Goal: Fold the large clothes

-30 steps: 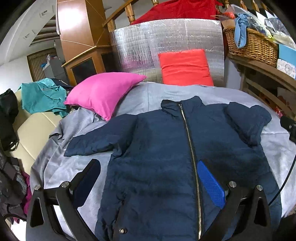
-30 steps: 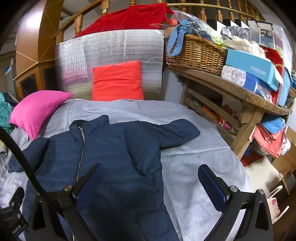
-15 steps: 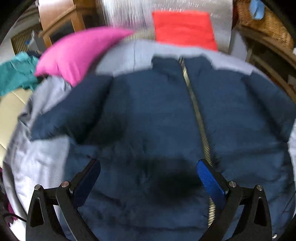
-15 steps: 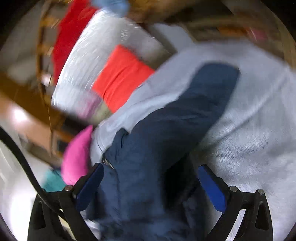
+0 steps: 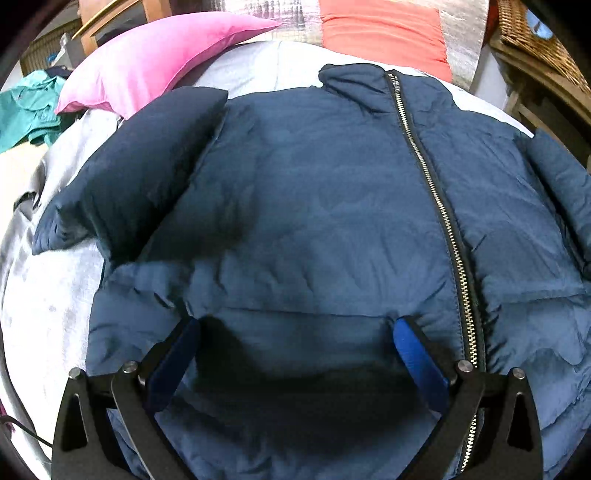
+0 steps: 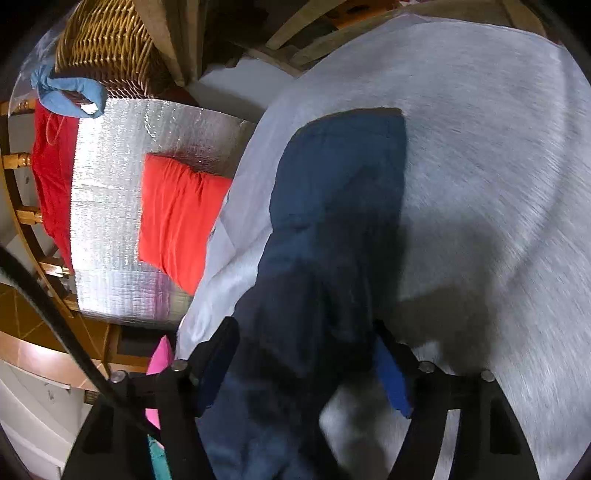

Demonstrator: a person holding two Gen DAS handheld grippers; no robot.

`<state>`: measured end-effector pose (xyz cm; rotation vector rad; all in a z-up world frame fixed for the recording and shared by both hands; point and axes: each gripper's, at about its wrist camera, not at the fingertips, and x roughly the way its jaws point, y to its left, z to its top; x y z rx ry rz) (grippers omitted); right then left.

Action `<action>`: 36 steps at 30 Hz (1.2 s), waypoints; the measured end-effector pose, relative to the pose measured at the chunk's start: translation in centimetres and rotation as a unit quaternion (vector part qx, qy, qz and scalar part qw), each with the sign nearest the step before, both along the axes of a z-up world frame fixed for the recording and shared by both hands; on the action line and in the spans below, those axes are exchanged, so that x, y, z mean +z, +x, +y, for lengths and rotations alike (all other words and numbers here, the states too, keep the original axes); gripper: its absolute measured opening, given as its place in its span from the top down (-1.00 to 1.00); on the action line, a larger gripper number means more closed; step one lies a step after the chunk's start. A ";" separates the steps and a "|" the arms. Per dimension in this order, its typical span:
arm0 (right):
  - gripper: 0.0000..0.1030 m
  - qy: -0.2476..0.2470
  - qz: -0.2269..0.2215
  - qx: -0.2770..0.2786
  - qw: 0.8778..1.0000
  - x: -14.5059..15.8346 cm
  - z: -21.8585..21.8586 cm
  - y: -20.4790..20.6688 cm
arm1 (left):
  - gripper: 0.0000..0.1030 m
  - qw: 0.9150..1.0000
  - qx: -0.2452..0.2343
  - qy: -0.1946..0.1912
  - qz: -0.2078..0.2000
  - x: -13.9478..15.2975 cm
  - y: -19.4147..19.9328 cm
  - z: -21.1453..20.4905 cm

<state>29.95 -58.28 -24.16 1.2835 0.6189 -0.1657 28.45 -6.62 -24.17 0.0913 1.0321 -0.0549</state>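
Bed cover: a pale grey sheet (image 5: 258, 62) spans both views and carries everything else; it shows bare across the right half of the right wrist view.
Jacket: a navy padded jacket (image 5: 332, 206) lies front-up on the sheet, filling the middle of the left wrist view, collar toward the top of the frame, zip (image 5: 439, 206) closed and running down right of centre.
Sleeves: one sleeve (image 5: 122, 177) sticks out at the left of the left wrist view, unfolded; the other sleeve (image 6: 340, 192) runs up the centre of the right wrist view, straight on the sheet.
Progress: by my reading the fold has barely begun; the body is flat, and both sleeves and the body fold remain.
Cushions: a pink cushion (image 5: 155, 59) sits at upper left and an orange-red cushion (image 5: 380, 29) at top centre of the left wrist view.
Left gripper (image 5: 295, 328): fingers spread wide, low over the jacket's lower front, pinching nothing.
Right gripper (image 6: 306, 350): fingers spread either side of the near end of the sleeve, not pressed together; contact with the cloth cannot be told.
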 end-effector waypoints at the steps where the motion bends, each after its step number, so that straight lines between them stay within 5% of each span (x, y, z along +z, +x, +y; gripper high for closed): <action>1: -0.11 -0.003 0.002 -0.003 1.000 -0.1 -0.2 0.6 | -1.00 1.000 0.003 -0.002 0.000 -0.3 0.1 0.3; 5: 0.42 -0.049 -0.003 0.010 0.999 1.2 1.1 1.0 | -1.00 1.000 -0.008 0.001 0.007 -0.4 -0.5 0.4; 8: 0.53 -0.106 -0.044 0.033 0.993 5.1 3.6 0.5 | -1.00 1.000 -0.021 0.013 0.017 0.8 -0.9 0.3; 15: 0.53 -0.146 -0.163 0.158 0.963 12.5 15.4 -2.7 | -1.00 0.985 0.015 0.088 -0.145 7.1 -2.6 1.6; 19: 0.46 -0.136 -0.144 0.226 0.954 11.1 22.6 -3.2 | -1.00 0.989 0.051 0.060 -0.126 7.3 -2.3 4.5; 21: 0.24 -0.132 -0.104 0.255 0.952 9.0 24.7 -2.7 | -1.00 0.989 0.071 0.049 -0.117 7.1 -2.2 5.7; 22: -0.05 -0.127 -0.088 0.258 0.954 8.2 25.1 -2.9 | -1.00 0.989 0.078 0.049 -0.116 7.0 -2.3 6.1; 23: -0.28 -0.121 -0.068 0.252 0.958 7.4 24.8 -2.6 | -1.00 0.988 0.083 0.049 -0.117 6.8 -2.2 6.1; 28: -0.56 -0.056 -0.068 0.163 0.983 6.4 19.8 -3.0 | -1.00 0.986 0.094 0.034 -0.131 7.8 -2.8 6.5; 31: -0.56 0.045 -0.051 0.088 0.994 3.6 16.2 -2.9 | -1.00 0.987 0.092 0.037 -0.129 7.6 -3.2 6.6; 34: -0.55 0.154 -0.043 0.028 0.987 0.4 14.2 -2.8 | -1.00 0.987 0.092 0.038 -0.129 7.5 -3.0 7.1; 36: -0.22 0.146 -0.049 0.014 0.988 1.0 13.8 -2.7 | -1.00 0.986 0.096 0.038 -0.130 7.6 -3.0 7.4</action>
